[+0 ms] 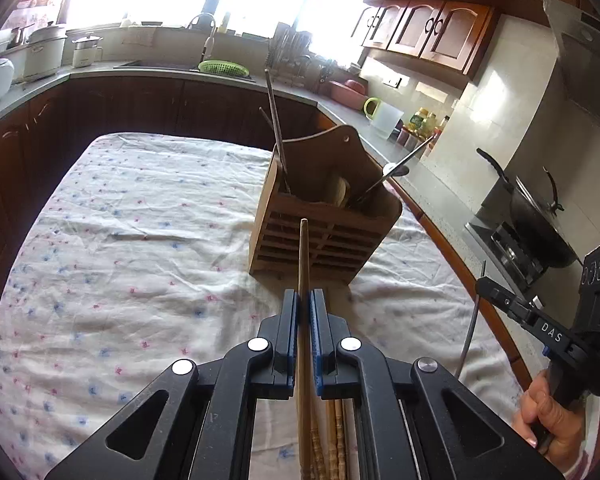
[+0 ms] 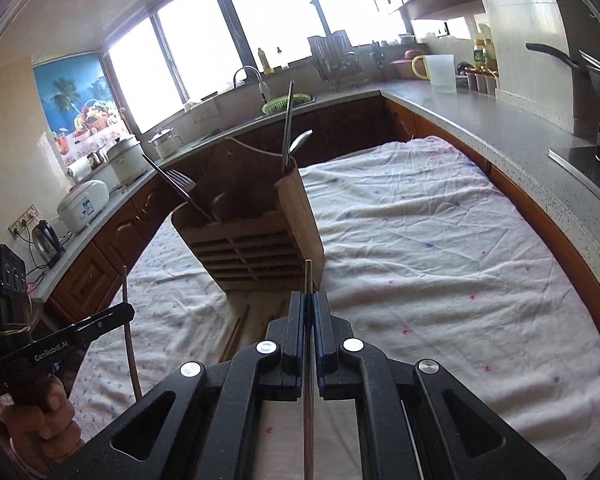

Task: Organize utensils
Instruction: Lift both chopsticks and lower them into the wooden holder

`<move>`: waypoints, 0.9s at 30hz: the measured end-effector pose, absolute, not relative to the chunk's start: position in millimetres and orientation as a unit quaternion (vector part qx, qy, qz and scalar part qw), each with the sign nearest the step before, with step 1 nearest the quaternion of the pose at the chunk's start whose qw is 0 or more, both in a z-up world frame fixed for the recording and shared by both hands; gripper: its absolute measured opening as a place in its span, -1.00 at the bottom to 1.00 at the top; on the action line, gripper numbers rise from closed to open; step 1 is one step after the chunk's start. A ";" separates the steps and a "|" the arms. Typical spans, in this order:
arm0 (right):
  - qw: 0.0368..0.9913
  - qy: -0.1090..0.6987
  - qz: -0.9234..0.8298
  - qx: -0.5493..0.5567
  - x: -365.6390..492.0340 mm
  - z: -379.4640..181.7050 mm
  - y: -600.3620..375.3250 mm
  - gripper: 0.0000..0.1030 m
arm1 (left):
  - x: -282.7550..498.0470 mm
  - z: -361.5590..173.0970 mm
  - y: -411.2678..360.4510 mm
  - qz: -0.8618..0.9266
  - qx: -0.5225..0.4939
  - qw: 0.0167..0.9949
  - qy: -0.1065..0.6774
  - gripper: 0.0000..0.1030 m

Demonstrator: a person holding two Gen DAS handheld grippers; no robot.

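A wooden utensil holder [image 1: 324, 236] stands on the floral tablecloth, with metal chopsticks [image 1: 275, 120], a spoon [image 1: 396, 170] and a fork [image 2: 180, 182] in it. It also shows in the right wrist view [image 2: 252, 240]. My left gripper [image 1: 304, 304] is shut on a wooden chopstick [image 1: 303, 264] and holds it above the cloth, just short of the holder's front. My right gripper [image 2: 309, 308] is shut on a metal chopstick [image 2: 308, 280], also near the holder's front. More wooden chopsticks [image 1: 332, 432] lie on the cloth under my left gripper.
The table [image 1: 140, 240] is covered by the floral cloth. A counter runs around it with a sink, a green basket [image 1: 223, 67], rice cookers [image 1: 44, 50], a white jug [image 1: 384, 118] and a wok on the stove [image 1: 536, 216].
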State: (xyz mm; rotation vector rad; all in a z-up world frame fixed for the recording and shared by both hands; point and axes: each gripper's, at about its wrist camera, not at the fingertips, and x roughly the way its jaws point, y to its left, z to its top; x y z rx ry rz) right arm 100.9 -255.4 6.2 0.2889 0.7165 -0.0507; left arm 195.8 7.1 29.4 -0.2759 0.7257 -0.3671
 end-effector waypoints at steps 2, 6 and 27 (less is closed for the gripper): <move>0.931 0.336 -0.022 0.139 97.2 16.9 -253.2 -0.92 | 186.6 36.4 12.0 -0.179 -0.135 0.912 0.343 -0.92; 0.939 0.313 -0.019 0.139 91.0 36.4 -250.7 -0.92 | 176.7 46.8 18.8 -0.181 -0.139 0.917 0.328 -0.92; 0.956 0.262 -0.007 0.130 104.7 75.0 -247.8 -0.92 | 185.7 82.3 30.2 -0.170 -0.143 0.935 0.278 -0.92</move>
